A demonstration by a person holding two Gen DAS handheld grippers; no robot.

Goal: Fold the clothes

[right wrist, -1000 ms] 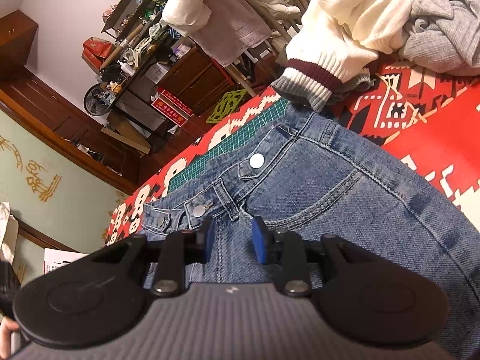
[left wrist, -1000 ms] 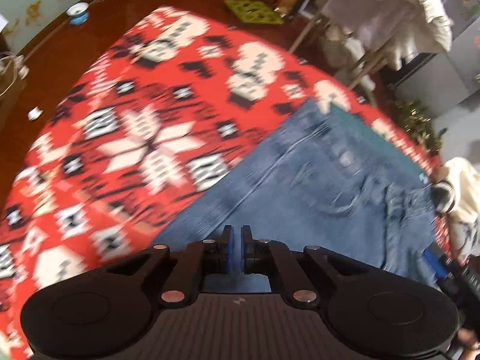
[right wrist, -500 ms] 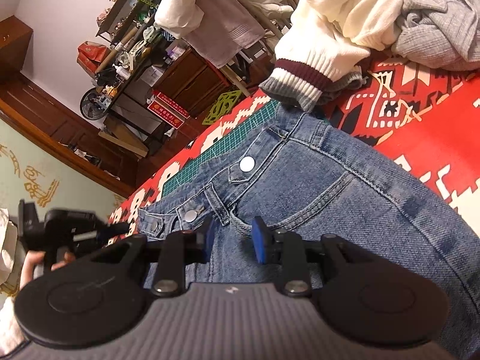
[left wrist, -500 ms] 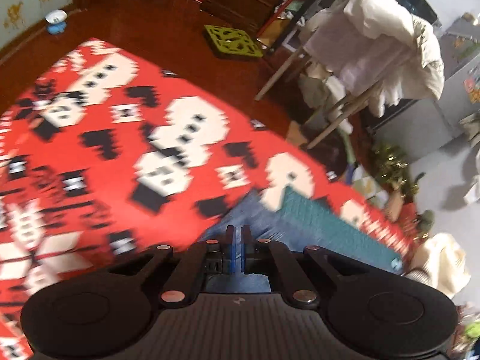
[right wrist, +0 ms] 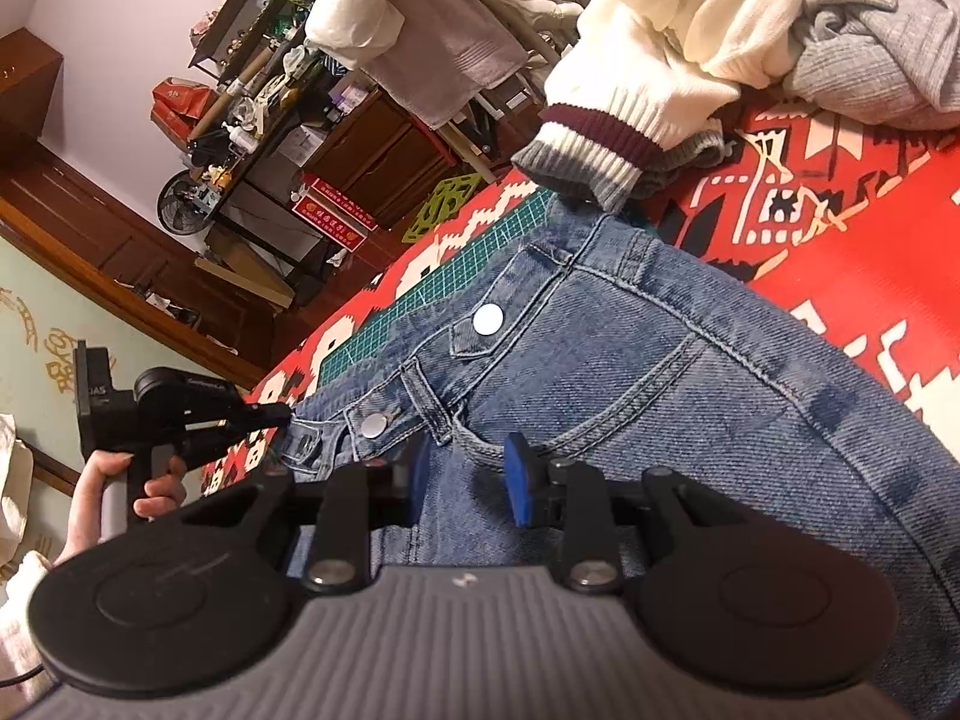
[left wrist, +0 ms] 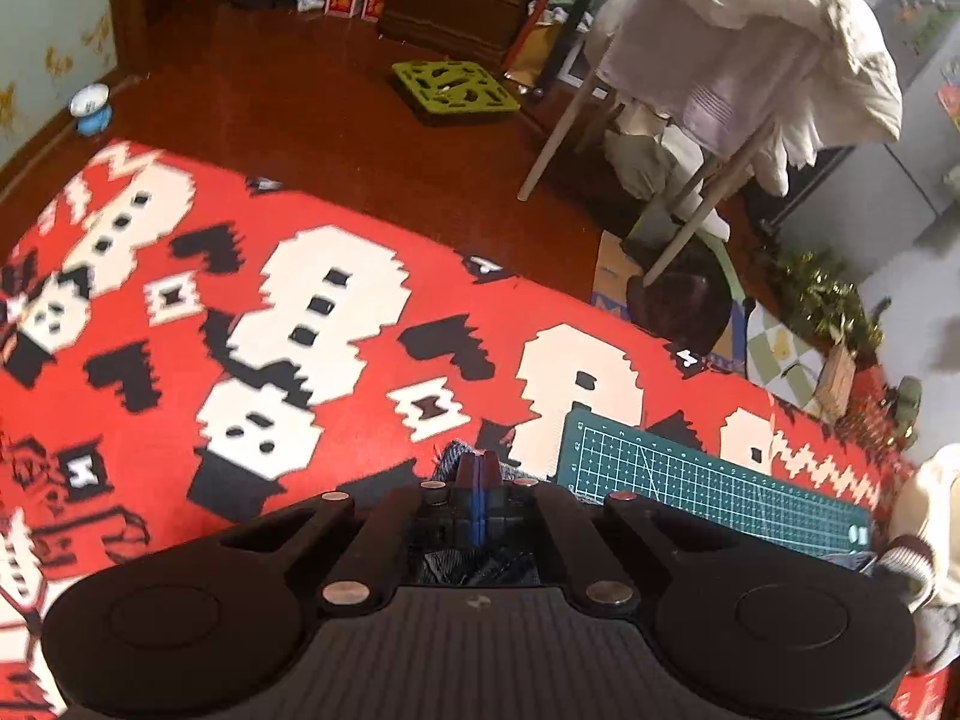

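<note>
Blue jeans (right wrist: 660, 408) lie waistband-up on a red patterned blanket (right wrist: 840, 252), partly over a green cutting mat (right wrist: 480, 264). My right gripper (right wrist: 468, 471) hovers open just above the denim near the front pocket, nothing between its blue pads (right wrist: 519, 480). At the left of the right wrist view, a hand (right wrist: 114, 492) holds my left gripper (right wrist: 282, 417) at the waistband corner. In the left wrist view the left gripper (left wrist: 478, 468) is shut on a frayed bit of denim (left wrist: 450, 457), over the blanket (left wrist: 312, 312) beside the mat (left wrist: 690, 480).
A cream sweater with a maroon-striped cuff (right wrist: 630, 90) and a grey knit (right wrist: 870, 48) lie past the waistband. Beyond the blanket's edge are a cloth-draped chair (left wrist: 738, 48), a green grid stool (left wrist: 453, 90), a small bowl (left wrist: 90, 108) and dark wooden cabinets (right wrist: 372, 150).
The left gripper has carried the denim edge across the blanket to the cutting mat and has come into the right wrist view by the waistband. The right gripper has barely moved.
</note>
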